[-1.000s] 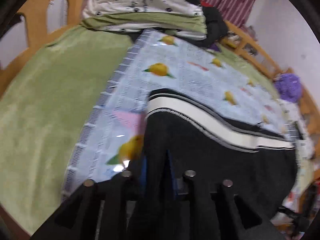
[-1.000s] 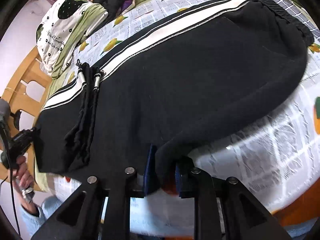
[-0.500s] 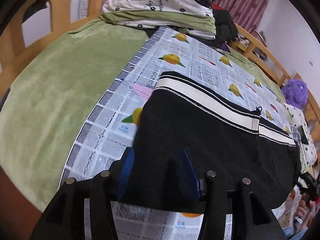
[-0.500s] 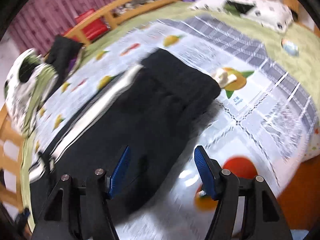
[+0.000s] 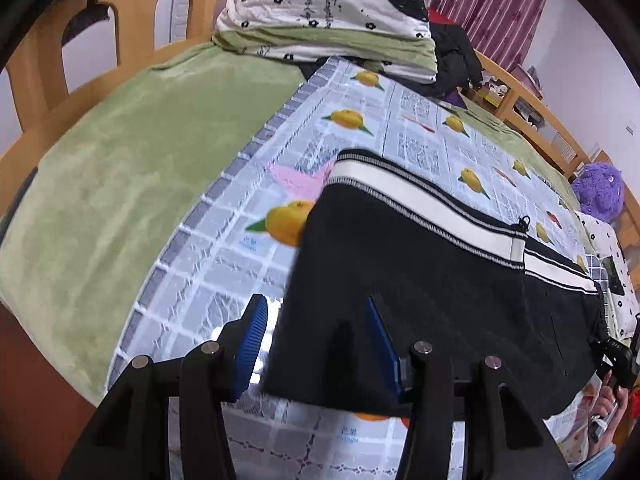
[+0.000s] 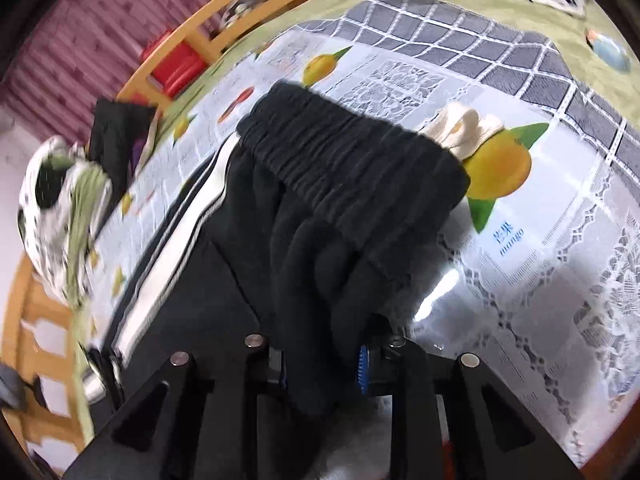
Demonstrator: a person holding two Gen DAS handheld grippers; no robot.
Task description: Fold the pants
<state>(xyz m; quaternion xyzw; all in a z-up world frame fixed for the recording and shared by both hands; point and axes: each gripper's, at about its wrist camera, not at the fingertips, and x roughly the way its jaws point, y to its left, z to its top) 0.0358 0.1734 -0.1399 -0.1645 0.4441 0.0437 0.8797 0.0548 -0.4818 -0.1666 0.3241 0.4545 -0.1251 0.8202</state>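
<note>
The black pants (image 5: pixel 420 280) lie on the fruit-print cloth (image 5: pixel 248 240) covering the bed, already doubled so the white side stripe (image 5: pixel 420 204) runs along the far edge. The left gripper (image 5: pixel 316 340) is spread, its blue pads either side of the near corner of the fabric without pinching it. The right gripper (image 6: pixel 324 364) is pressed together on a bunch of cloth just below the gathered waistband (image 6: pixel 352 168). To fold well from here, the left gripper should probably close on its corner first, then both ends lift level and travel together, so the layers stay aligned and the stripe edge stays straight
</note>
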